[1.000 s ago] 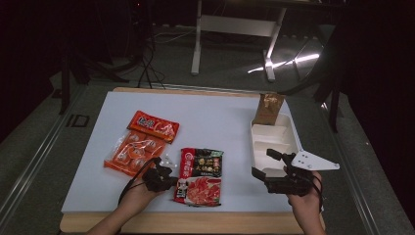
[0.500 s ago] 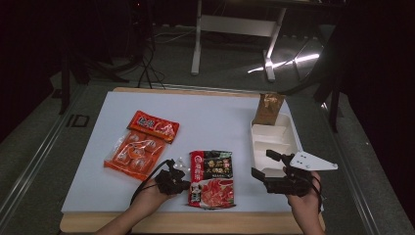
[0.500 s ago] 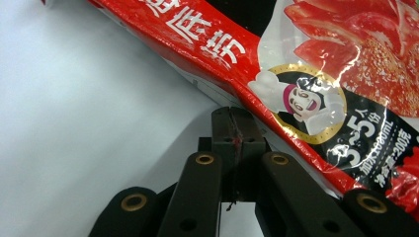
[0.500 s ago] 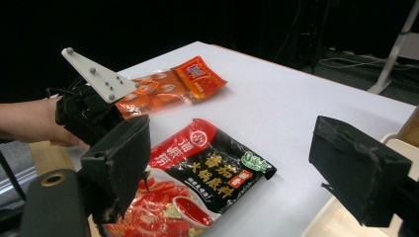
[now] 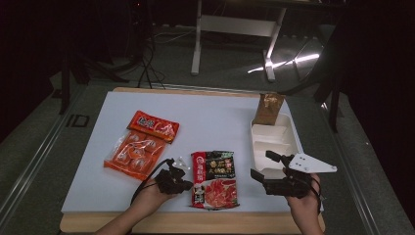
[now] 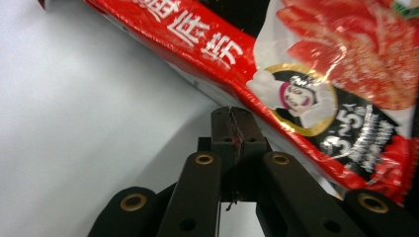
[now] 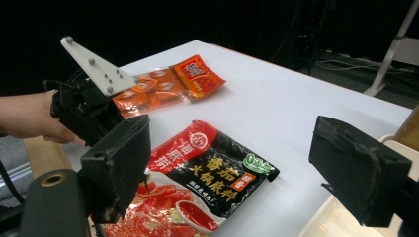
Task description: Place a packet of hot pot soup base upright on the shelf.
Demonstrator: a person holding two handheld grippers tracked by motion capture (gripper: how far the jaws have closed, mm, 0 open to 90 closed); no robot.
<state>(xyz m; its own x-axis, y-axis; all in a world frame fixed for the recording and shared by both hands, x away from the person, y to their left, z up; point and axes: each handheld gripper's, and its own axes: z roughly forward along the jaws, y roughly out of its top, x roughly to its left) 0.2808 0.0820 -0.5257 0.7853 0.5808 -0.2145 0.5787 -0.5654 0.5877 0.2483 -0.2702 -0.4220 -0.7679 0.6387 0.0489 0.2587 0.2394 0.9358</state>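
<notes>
A red and black hot-pot soup packet (image 5: 215,178) lies flat near the table's front edge. My left gripper (image 5: 187,186) lies low at the packet's left edge. In the left gripper view its jaws (image 6: 232,111) are pressed together, and their tips meet the packet's (image 6: 306,64) raised edge. I cannot tell whether any film is pinched between them. My right gripper (image 5: 262,165) hovers by the near end of the white tray (image 5: 286,142), jaws wide apart with nothing between them. In the right gripper view (image 7: 232,163) the packet (image 7: 212,173) lies ahead on the white mat.
Two orange-red snack packets (image 5: 153,126) (image 5: 131,155) lie at the left of the mat. A brown pouch (image 5: 268,108) stands at the far end of the tray. The wooden table edge (image 5: 195,223) runs along the front. Dark floor and stands surround the table.
The soup packet has slid to the right and turned slightly, and my left gripper has moved right with it. The right gripper has kept still.
</notes>
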